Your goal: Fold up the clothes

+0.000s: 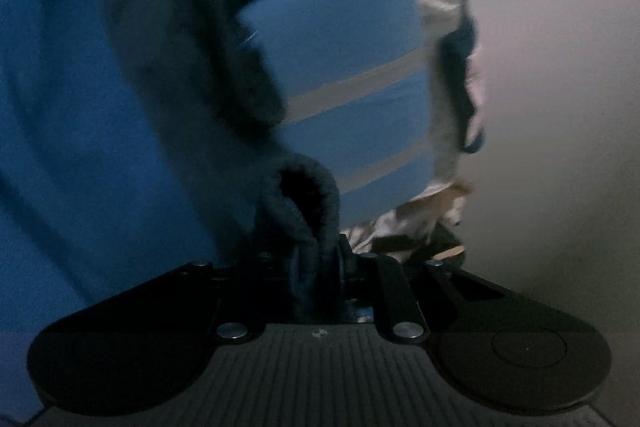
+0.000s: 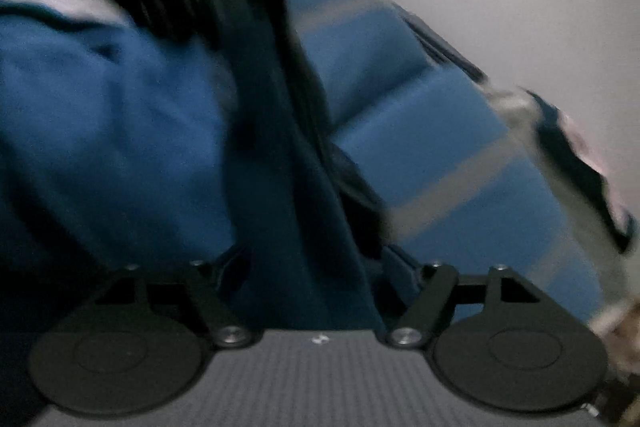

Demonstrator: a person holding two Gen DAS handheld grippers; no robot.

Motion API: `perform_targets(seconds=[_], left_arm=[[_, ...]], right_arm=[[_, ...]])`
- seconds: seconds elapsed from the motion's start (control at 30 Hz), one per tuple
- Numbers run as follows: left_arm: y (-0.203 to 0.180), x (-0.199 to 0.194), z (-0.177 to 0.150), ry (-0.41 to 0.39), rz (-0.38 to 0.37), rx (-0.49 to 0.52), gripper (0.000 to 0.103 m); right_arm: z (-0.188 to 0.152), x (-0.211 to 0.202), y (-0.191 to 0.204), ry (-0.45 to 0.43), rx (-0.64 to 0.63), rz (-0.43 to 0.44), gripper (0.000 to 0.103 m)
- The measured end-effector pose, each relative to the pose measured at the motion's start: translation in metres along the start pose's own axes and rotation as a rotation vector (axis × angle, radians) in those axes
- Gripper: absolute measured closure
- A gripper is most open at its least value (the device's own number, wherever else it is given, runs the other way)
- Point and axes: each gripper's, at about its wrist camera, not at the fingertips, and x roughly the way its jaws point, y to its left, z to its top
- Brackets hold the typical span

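Blue garment (image 1: 100,87) pinched in left tongs (image 1: 320,259), draped over right tongs (image 2: 316,267)

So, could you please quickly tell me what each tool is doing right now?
Left tool: shut on the dark hem of the blue garment.
Right tool: cloth lies between its spread linkages; grip cannot be told.

Dim light; plain pale grey worktop (image 1: 560,107) fills right side of both views, bare & smooth.
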Motion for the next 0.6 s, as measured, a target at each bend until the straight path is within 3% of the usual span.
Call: perform_targets(seconds=[0.17, 0.23, 0.43, 0.6], left_arm=[[-0.019, -0.032, 0.024, -0.126, -0.058, 0.072, 0.086], [-0.018, -0.045, 0.033, -0.170, -0.067, 0.070, 0.086], [-0.009, -0.071, 0.050, -0.254, -0.052, 0.031, 0.087], [-0.010, -0.072, 0.053, -0.271, -0.034, 0.057, 0.087]], right_arm=[[-0.025, 0.036, -0.047, 0.165, 0.201, -0.192, 0.010], [-0.036, 0.049, -0.072, 0.217, 0.303, -0.230, 0.006], [-0.059, 0.073, -0.139, 0.294, 0.534, -0.251, 0.003], [-0.081, 0.075, -0.196, 0.265, 0.890, -0.142, 0.000]])
